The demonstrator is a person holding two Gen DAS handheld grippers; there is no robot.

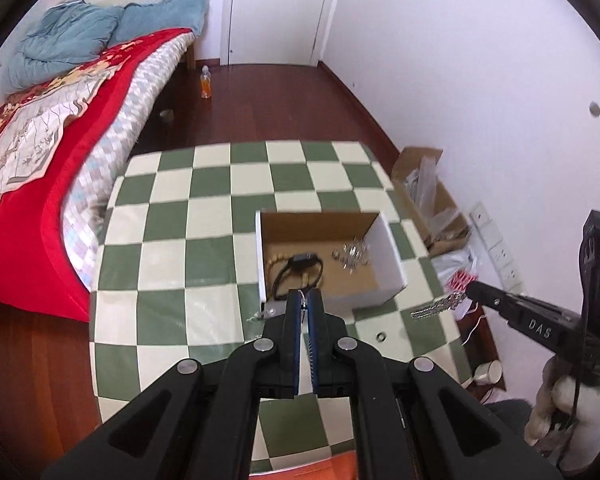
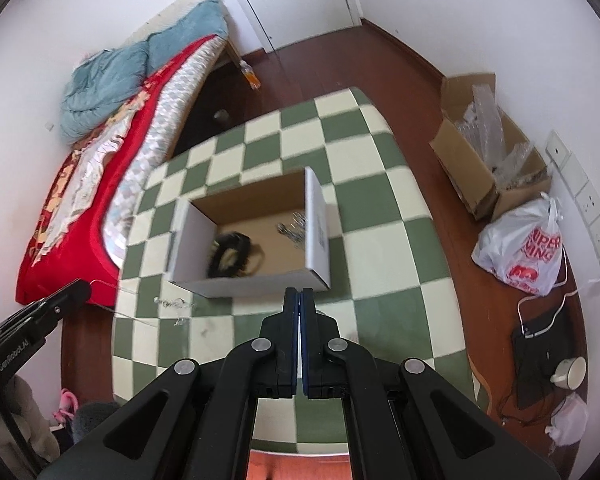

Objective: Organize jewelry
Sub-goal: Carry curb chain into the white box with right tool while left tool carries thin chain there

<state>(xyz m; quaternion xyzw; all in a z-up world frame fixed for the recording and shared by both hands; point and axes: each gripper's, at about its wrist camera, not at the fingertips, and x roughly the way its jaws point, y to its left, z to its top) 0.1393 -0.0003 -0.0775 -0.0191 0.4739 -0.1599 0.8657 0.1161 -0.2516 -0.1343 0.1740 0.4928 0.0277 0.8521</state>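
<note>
Near the front wall of the cardboard box (image 1: 324, 240), the left tool (image 1: 306, 294) is pinched nearly shut on a thin silver chain (image 1: 302, 292) at its tips. Right of the box, past the tabletop (image 1: 204, 216) edge, the right tool (image 1: 470, 290) is clamped on a silver bracelet (image 1: 436, 307) that dangles in the air. Inside the box sit a black bracelet (image 1: 298, 270) and silver pieces (image 1: 352, 256); lots of bare checkered room behind it.

- The surface (image 2: 380, 216) wears a green-and-cream checked cloth.
- An open cardboard box (image 2: 318, 220) stands on it.
- A thin silver chain (image 2: 172, 304) lies just beside the box.
- A small ring (image 1: 380, 336) rests nearby.
</note>
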